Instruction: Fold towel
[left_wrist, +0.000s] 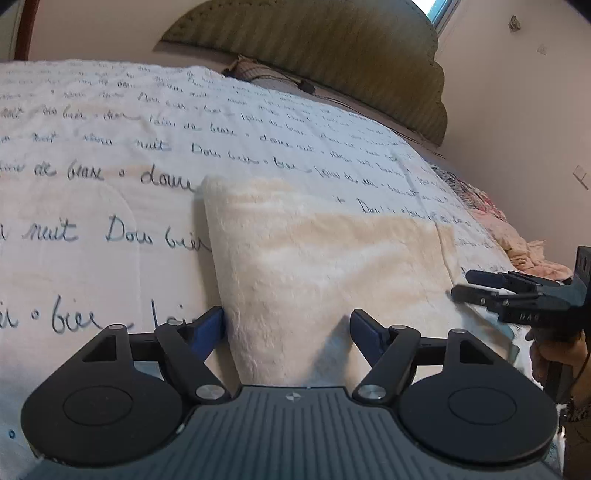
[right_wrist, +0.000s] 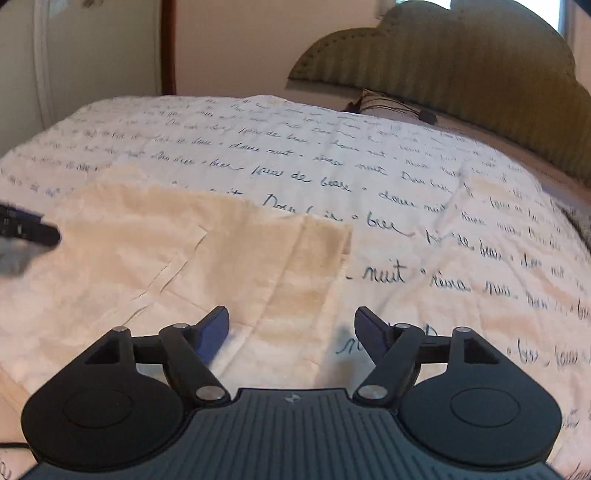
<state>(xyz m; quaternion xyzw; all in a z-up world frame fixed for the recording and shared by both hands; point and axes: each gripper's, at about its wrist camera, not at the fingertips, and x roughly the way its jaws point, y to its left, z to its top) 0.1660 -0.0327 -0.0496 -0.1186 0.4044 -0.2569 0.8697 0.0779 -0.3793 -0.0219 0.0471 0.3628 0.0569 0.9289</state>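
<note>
A cream towel (left_wrist: 314, 258) lies flat on the bed, folded into a rectangle, with a rounded fold along its left side. My left gripper (left_wrist: 288, 325) is open over the towel's near left edge, one finger off the cloth and one on it. In the right wrist view the same towel (right_wrist: 184, 251) spreads to the left, its right edge running toward my right gripper (right_wrist: 291, 325), which is open above that near right corner. The right gripper's fingers (left_wrist: 480, 291) show at the towel's right edge in the left wrist view. The left gripper's tip (right_wrist: 33, 229) shows at the far left.
The white bedspread (left_wrist: 110, 147) with handwritten script covers the bed. A green padded headboard (right_wrist: 461, 74) and a pillow (left_wrist: 258, 70) are at the far end. Crumpled pink cloth (left_wrist: 517, 243) lies off the bed's right side. A hand (left_wrist: 550, 354) holds the right gripper.
</note>
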